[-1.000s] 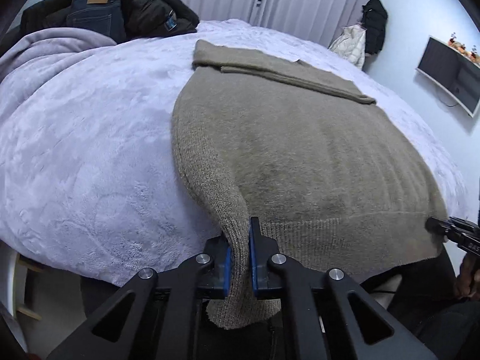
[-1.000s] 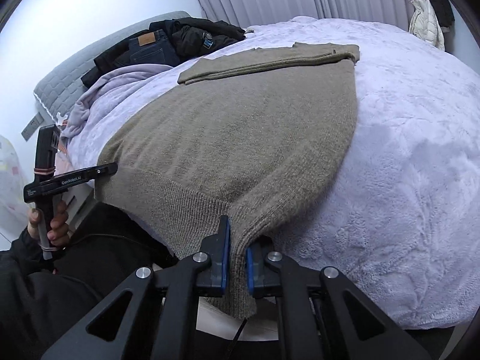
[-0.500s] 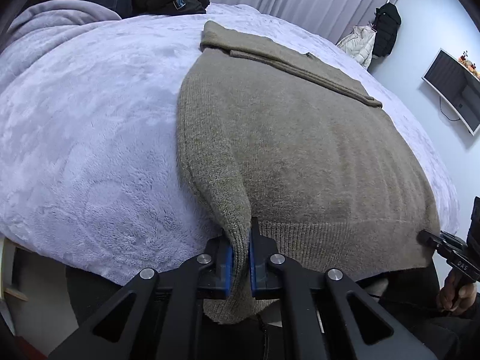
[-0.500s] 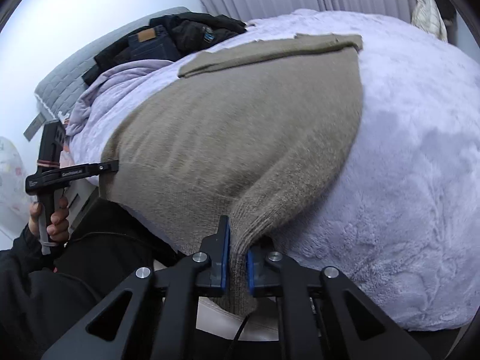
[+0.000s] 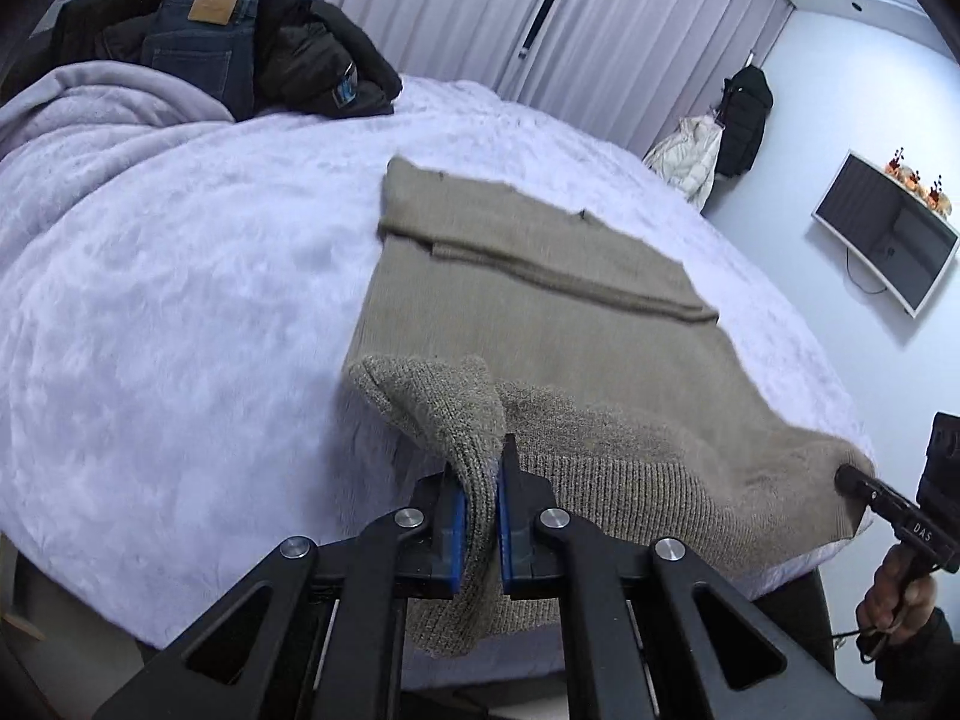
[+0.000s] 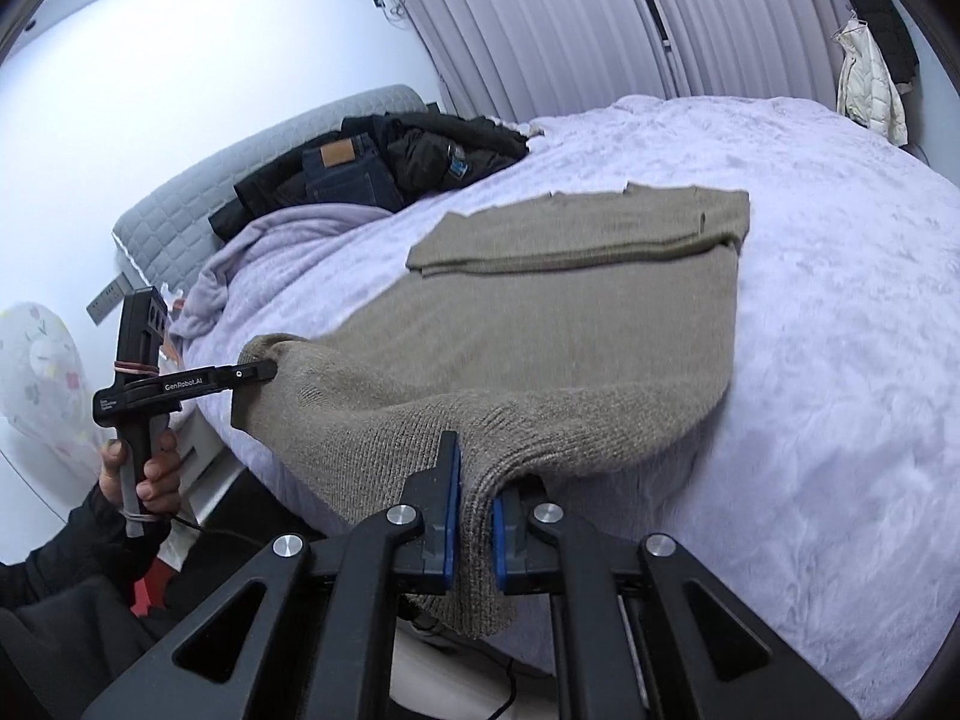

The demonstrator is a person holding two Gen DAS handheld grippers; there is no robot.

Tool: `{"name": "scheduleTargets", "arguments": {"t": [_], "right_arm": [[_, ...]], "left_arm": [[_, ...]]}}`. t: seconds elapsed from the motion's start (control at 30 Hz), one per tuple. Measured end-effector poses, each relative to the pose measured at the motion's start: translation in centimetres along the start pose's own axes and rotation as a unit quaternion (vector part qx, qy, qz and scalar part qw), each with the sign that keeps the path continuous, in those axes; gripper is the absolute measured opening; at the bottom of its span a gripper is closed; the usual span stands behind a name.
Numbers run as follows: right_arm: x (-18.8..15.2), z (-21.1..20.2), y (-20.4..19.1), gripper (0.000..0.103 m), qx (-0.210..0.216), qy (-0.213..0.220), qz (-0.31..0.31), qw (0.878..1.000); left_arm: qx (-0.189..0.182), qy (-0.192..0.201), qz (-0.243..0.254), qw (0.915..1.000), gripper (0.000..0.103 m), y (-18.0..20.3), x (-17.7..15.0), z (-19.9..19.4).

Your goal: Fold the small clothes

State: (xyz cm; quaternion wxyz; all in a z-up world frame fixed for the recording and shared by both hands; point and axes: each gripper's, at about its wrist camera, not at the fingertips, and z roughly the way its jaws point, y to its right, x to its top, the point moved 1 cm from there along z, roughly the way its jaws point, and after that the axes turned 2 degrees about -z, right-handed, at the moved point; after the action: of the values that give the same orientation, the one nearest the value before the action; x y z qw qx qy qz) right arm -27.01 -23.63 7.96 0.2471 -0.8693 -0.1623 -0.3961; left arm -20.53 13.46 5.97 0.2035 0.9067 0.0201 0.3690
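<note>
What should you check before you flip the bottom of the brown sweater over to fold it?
1. Left gripper pinching a bottom corner of the sweater: ok, knit is clamped between its blue pads.
2. Right gripper pinching the other bottom corner: ok.
3. Bottom edge lifted off the purple blanket: ok, the hem hangs between the two grippers.
4. Far end of the sweater flat, sleeves folded across: ok.
5. Landing spot clear: ok, the jeans and dark jackets sit apart near the headboard.
6. Cloth under the lifted part smooth: cannot tell, hidden.
</note>
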Motion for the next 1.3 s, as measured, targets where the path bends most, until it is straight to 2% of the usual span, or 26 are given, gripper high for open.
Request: {"name": "scheduleTargets", "arguments": {"t": [0.27,0.4,0.7,1.0,1.17,1.3], "right_arm": [[3.6,0.0,2.3,0.009,0.016,0.049,0.043,0.998],[5.9,0.7,4.3,0.009,0.019,0.06,0.064,0.996],[13.0,3.4,6.9,0.009,0.013,0.068,0.068,0.995],[19.1,8.1,10.8,0.009,0.003,0.057,0.096,0.994],[21.0,12.0,14.2,0.009,-0.008,0.044,0.132,0.99],[21.8,16.2,17.2,0.009,-0.019,0.019,0.161,0.987]], "left_arm": [[-0.026,0.031,-0.035,0.9985,0.009,0.5,4.1,0.3],[-0.015,0.031,-0.03,0.999,0.009,1.4,6.1,1.9],[-0.01,0.024,-0.035,0.999,0.009,2.4,12.3,5.4],[0.0,0.001,-0.033,0.9994,0.009,3.2,18.6,11.4],[0.008,-0.026,-0.048,0.9985,0.009,2.5,21.1,16.3],[0.019,-0.049,-0.064,0.9966,0.009,1.0,22.0,20.3]]}}
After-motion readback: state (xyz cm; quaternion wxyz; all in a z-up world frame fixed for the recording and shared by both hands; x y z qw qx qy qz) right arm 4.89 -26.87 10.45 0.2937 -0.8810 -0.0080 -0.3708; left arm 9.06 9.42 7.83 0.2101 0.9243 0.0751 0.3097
